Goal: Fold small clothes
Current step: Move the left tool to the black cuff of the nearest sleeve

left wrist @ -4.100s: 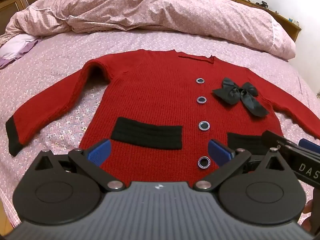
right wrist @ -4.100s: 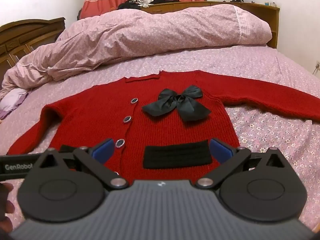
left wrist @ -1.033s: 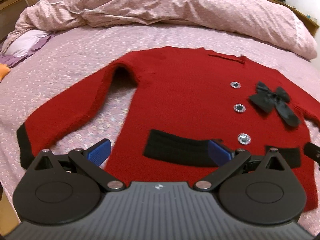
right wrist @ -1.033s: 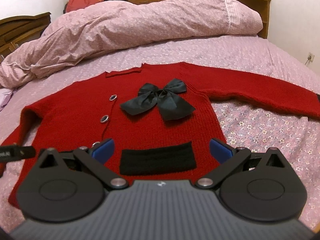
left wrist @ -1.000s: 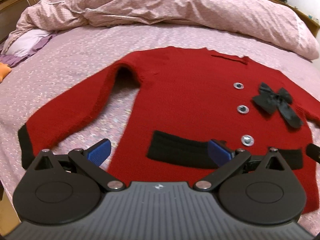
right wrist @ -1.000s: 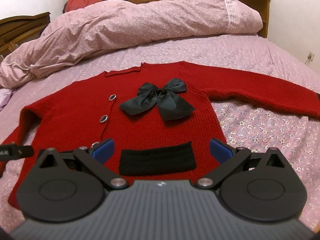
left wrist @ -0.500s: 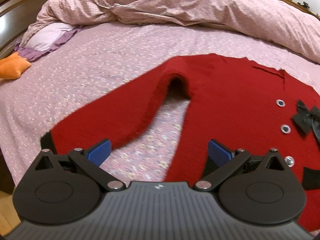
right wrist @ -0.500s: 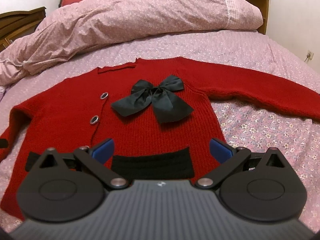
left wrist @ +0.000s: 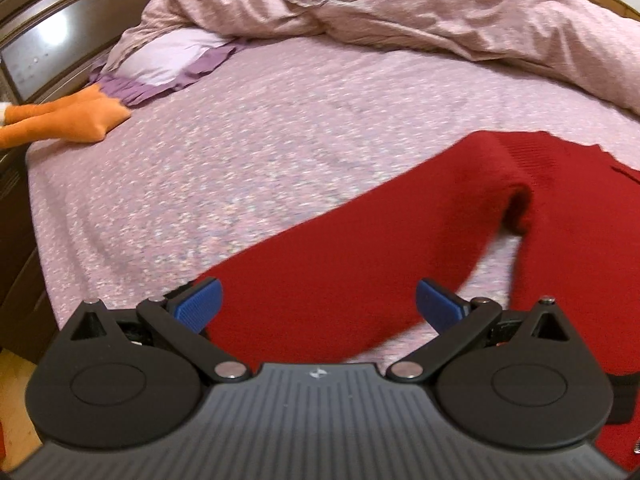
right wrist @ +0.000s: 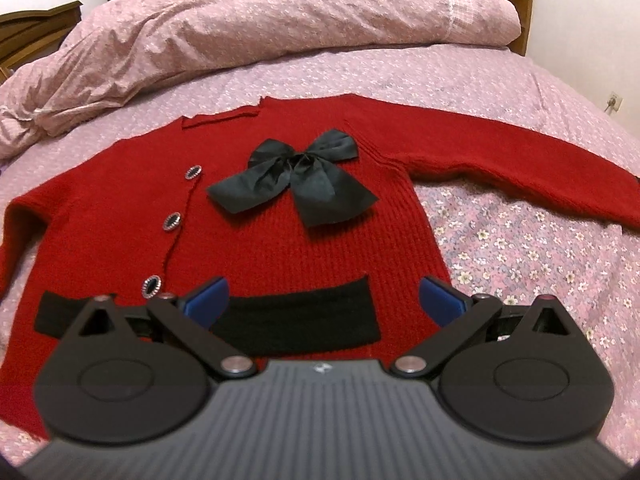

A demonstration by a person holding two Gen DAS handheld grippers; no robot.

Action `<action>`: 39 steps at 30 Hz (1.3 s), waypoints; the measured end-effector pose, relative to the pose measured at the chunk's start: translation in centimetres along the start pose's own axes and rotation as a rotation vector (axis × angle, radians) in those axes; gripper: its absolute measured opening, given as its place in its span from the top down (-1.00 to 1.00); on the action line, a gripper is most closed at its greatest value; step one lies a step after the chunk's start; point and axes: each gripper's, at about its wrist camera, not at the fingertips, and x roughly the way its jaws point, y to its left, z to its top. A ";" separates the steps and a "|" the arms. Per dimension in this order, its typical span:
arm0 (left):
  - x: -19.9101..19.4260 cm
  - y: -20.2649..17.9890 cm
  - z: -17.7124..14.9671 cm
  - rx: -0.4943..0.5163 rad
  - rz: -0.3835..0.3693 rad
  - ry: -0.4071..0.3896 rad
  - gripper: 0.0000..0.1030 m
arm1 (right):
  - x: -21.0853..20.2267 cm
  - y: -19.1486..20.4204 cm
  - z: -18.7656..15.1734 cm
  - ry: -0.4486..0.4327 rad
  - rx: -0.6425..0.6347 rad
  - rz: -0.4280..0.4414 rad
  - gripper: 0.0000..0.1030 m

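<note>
A small red knit cardigan (right wrist: 280, 216) lies flat and face up on the bed, with a black bow (right wrist: 296, 178), several dark buttons (right wrist: 173, 221) and black pocket bands (right wrist: 296, 322). Its right sleeve (right wrist: 520, 162) stretches out to the right. In the left wrist view the other sleeve (left wrist: 360, 256) runs diagonally toward me. My left gripper (left wrist: 318, 306) hangs open just over that sleeve's lower end; the cuff is hidden behind it. My right gripper (right wrist: 322, 300) is open above the cardigan's hem by the black pocket band, holding nothing.
A crumpled pink duvet (right wrist: 256, 16) is piled along the far side of the floral pink sheet (left wrist: 256, 128). A lilac pillow (left wrist: 168, 60) and an orange soft item (left wrist: 64, 116) lie at the far left, by the dark wooden bed frame (left wrist: 24, 208). A wooden headboard (right wrist: 516, 0) stands at back right.
My left gripper has swung left, off the cardigan's body and over its left sleeve. My right gripper has edged forward and lower toward the hem. Both stay open.
</note>
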 end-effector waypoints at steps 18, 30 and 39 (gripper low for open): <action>6.4 7.4 -1.9 -0.187 0.038 0.055 -1.00 | 0.4 2.1 -0.4 0.033 -0.067 -0.005 -1.00; 6.7 9.5 -4.0 -0.293 -0.075 0.030 -1.00 | 0.5 2.6 -0.7 0.042 -0.068 0.026 -1.00; 6.0 11.0 -6.4 -0.328 -0.129 -0.035 -1.00 | 0.6 2.3 -0.8 0.038 -0.059 0.029 -1.00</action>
